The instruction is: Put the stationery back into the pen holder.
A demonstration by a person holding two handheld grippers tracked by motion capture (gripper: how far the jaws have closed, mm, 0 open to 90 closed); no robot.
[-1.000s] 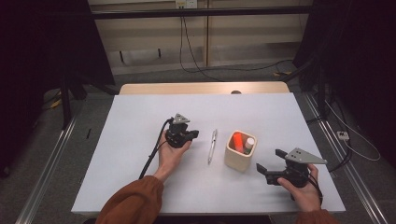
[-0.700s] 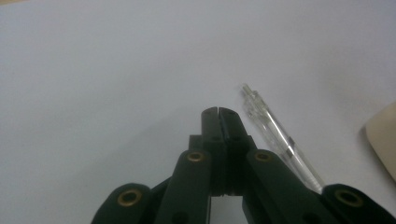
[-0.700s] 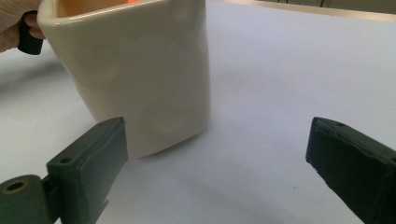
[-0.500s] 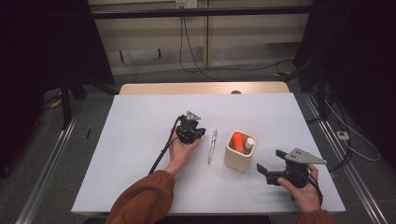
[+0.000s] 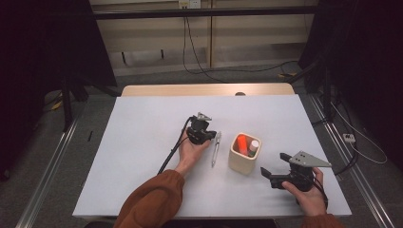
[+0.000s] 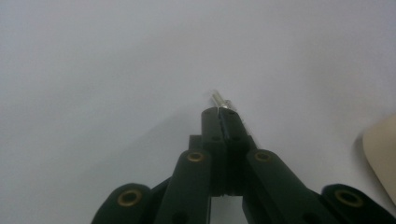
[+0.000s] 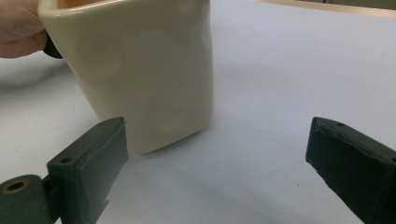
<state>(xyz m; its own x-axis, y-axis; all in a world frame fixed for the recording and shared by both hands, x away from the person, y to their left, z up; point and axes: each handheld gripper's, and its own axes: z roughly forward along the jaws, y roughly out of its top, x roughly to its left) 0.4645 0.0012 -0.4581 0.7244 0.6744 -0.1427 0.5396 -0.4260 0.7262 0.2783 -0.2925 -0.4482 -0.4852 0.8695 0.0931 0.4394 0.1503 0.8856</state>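
Two tongs are in play, and I take the high view first. My left tongs (image 5: 209,135) sit near the middle of the desk (image 5: 142,142), pointing toward about 3 o'clock, jaws pressed together, with their tip right by the upper end of the pen (image 5: 215,149); from up here I cannot tell whether they touch it. The pen lies flat, running from 12 to 6 o'clock, between my left hand (image 5: 190,152) and the cream cup (image 5: 244,154). The cup stands upright just at 3 o'clock of the pen, with an orange marker (image 5: 242,143) and a white-capped one (image 5: 254,146) standing in it. My right tongs (image 5: 274,167) hang at about 4 o'clock of the cup, jaws spread, holding nothing.

From the left gripper view, the left tongs (image 6: 218,111) are fully closed, pad against pad, nothing between them. The pen's clear tip (image 6: 218,99) shows just past them at 12 o'clock, lying on the desk; contact is too close to call. The cup's edge (image 6: 380,154) sits at 4 o'clock.

From the right gripper view, the right tongs (image 7: 217,140) are wide apart and empty. The cup (image 7: 140,70) stands at 11 o'clock, near the left jaw, apart from it.
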